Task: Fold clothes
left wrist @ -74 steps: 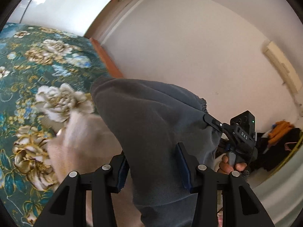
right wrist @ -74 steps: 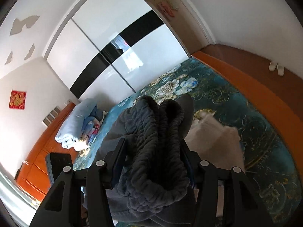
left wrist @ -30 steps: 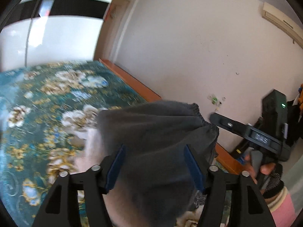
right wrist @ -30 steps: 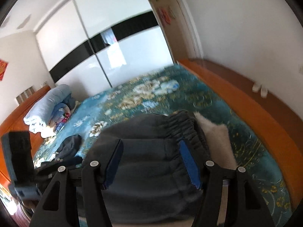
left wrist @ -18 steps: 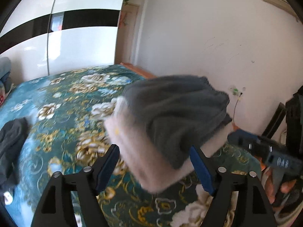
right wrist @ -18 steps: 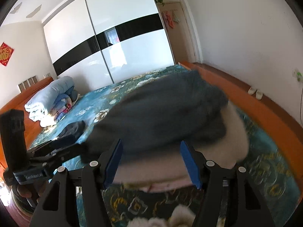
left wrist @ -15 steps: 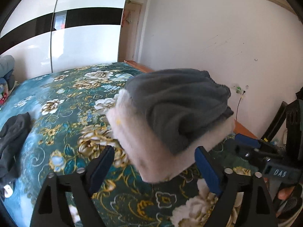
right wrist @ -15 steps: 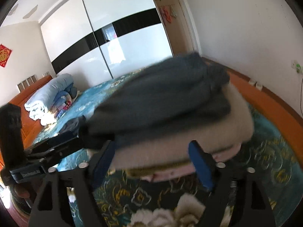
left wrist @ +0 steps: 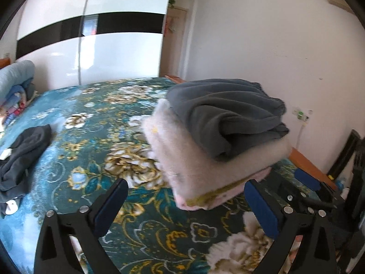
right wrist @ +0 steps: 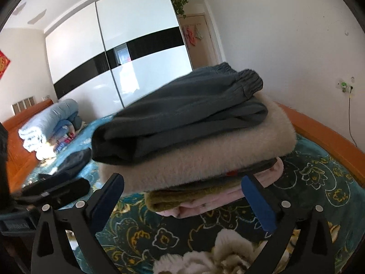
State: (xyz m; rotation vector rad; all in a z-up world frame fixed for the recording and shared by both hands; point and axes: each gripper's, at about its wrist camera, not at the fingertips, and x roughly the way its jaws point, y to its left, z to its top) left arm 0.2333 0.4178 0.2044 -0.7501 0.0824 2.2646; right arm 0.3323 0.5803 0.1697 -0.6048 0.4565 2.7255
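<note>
Grey folded trousers [right wrist: 182, 111] top a stack on the floral bedspread [left wrist: 91, 159], over a cream fleece [right wrist: 205, 157]. Left gripper [left wrist: 187, 203] and right gripper [right wrist: 182, 201] both gape wide, holding nothing. No readable writing shows

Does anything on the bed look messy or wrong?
Yes. A dark garment lies crumpled on the bedspread, not folded like the stack. The grey pants on top sit a bit askew, one corner overhanging the fluffy beige layer.
</note>
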